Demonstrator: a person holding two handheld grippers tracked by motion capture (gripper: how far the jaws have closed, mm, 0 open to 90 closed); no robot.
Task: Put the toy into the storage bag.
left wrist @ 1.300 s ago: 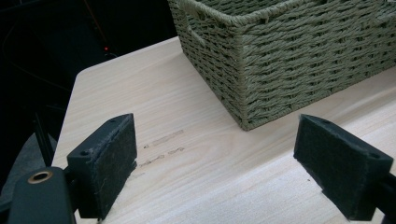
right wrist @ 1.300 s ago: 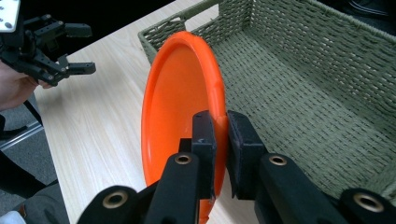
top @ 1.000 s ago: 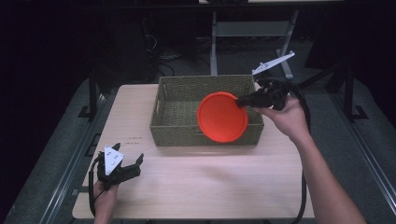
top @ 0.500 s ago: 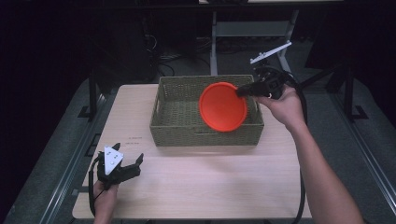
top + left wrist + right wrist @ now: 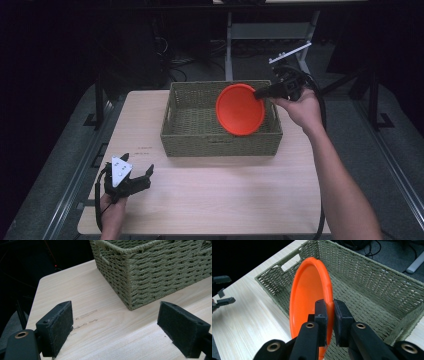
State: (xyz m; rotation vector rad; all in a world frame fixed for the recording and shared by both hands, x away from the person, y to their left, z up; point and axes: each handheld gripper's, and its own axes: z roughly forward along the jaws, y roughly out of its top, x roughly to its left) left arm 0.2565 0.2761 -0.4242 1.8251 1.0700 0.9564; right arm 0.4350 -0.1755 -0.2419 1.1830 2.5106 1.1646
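1. The right gripper (image 5: 329, 312) is clamped on the rim of the orange plastic plate (image 5: 240, 109), holding it on edge over the woven basket (image 5: 190, 142).
2. The plate looks light, stiff and smooth, so it may pivot; the rim is the best hold.
3. The left gripper (image 5: 134, 176) rests wide apart on the table (image 5: 225, 195), holding nothing.

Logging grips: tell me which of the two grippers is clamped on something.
The right gripper: its fingers pinch the orange plate's rim over the basket. The left gripper stands open above the table.
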